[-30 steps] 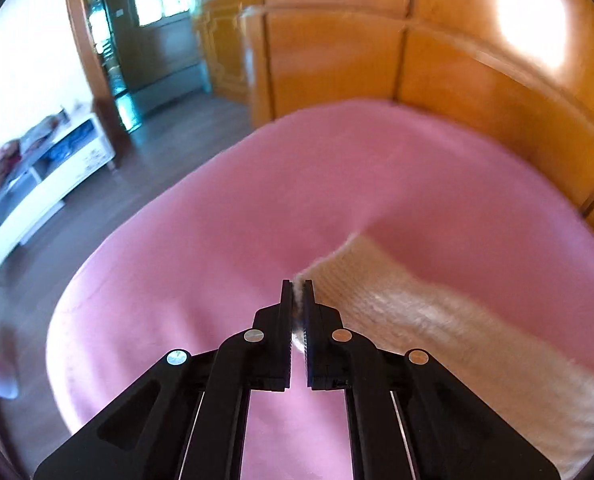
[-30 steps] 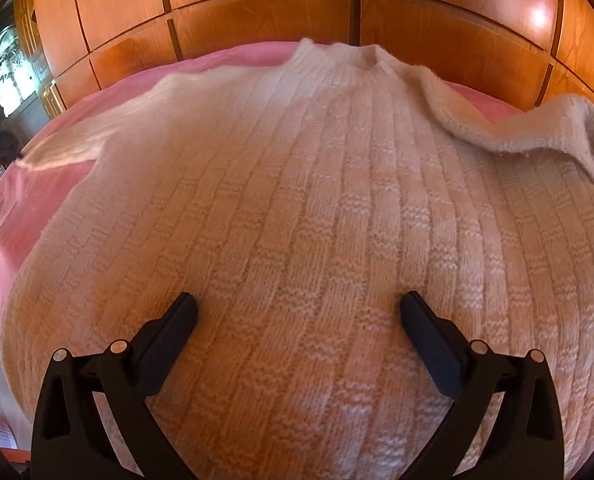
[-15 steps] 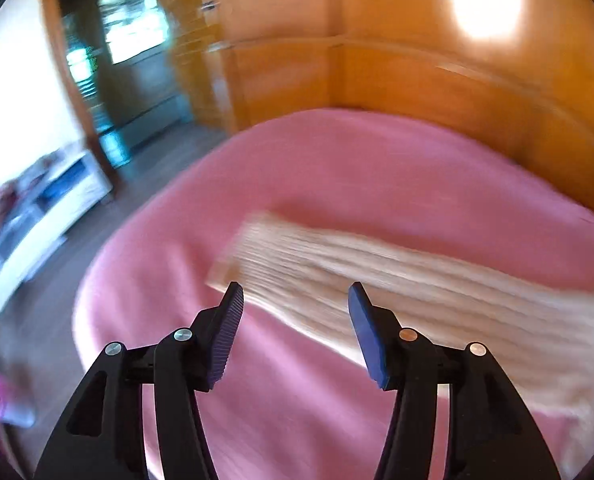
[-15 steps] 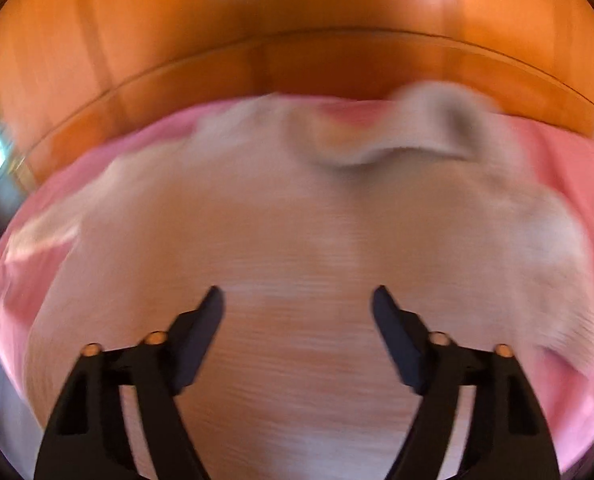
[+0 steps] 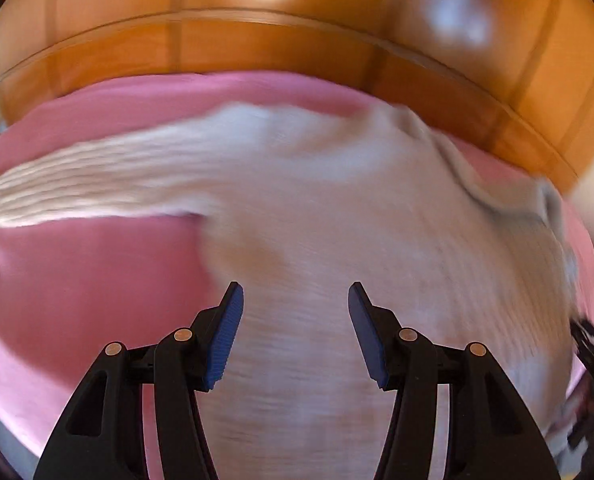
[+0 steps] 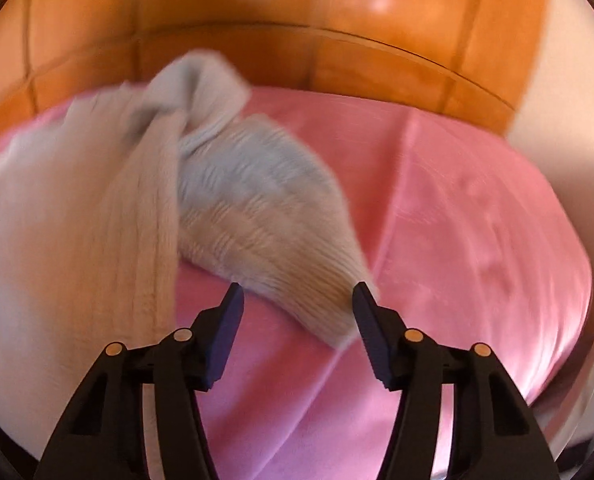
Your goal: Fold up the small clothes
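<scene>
A cream ribbed knit sweater (image 5: 337,208) lies spread on a pink bed cover (image 5: 77,280). Its left sleeve (image 5: 89,176) stretches out flat to the left. My left gripper (image 5: 295,300) is open and empty, over the sweater's lower body. In the right wrist view the sweater's body (image 6: 57,208) fills the left and its right sleeve (image 6: 265,216) lies crumpled, the cuff pointing toward me. My right gripper (image 6: 295,300) is open and empty, with the cuff just beyond its fingertips. Both views are motion-blurred.
A wooden panelled headboard (image 5: 297,48) runs along the far side of the bed and shows in the right wrist view too (image 6: 297,32). A crease runs down the pink cover (image 6: 457,208). A pale wall (image 6: 569,100) is at the right.
My left gripper let go of the left sleeve's cuff, opened, and swung right over the sweater body. My right gripper, open throughout, swung right from the sweater body to the crumpled right sleeve.
</scene>
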Tool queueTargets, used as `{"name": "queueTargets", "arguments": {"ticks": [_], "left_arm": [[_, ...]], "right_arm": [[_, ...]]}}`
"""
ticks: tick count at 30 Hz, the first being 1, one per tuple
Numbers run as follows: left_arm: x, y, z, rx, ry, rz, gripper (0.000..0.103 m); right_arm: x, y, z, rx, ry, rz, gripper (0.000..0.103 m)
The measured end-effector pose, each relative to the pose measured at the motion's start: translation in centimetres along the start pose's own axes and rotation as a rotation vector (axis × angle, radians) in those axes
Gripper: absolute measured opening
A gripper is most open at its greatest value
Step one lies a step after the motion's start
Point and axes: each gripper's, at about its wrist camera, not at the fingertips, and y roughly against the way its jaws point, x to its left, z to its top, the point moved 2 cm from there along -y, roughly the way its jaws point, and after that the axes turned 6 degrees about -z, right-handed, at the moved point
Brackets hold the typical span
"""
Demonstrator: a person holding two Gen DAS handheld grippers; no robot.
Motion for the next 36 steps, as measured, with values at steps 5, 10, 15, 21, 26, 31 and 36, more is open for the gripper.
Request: {"name": "queueTargets", "arguments": {"ticks": [5,10,15,21,26,31,36], "left_arm": [[-3.7,-2.5,-1.1,0.065,-0.063,-0.030,0.053],[-5.8,-3.5,-1.8,0.096,-0.121,-0.011,0.053],[-7.3,-5.2,-1.2,0.110,-0.150,-0.014,0.053],[-11.0,-7.0,0.8,0.117,-0.267,-0.075,0.053],[-14.7,-9.7,3.1,0.130,-0.332,-0.155,0.053],[-18.9,-14.6,5.2,0.196,-0.418,-0.232,0.053],[-21.5,-19.4,7.9,0.229,-0.426,-0.280,0.053]], "right_arm": [[-0.3,-2.8,1.0,0.041,0.043,0.035,0.019],[-3.7,1.5,3.4,-0.004,-0.052,0.187,0.007],[-11.4,6.8,8.3,-0.110,-0.374,0.457,0.007],[-20.4,6.4,11.3,-0.169,-0.697,0.455,0.007],[-25.7,2.8,11.0,-0.118,-0.873,0.343,0.007],[-27.9,-0.4,8.7,-0.040,-0.973,0.273,0.007],[-30.2,-5.3,7.3,0.075,-1.050,0.212,0.006]]}}
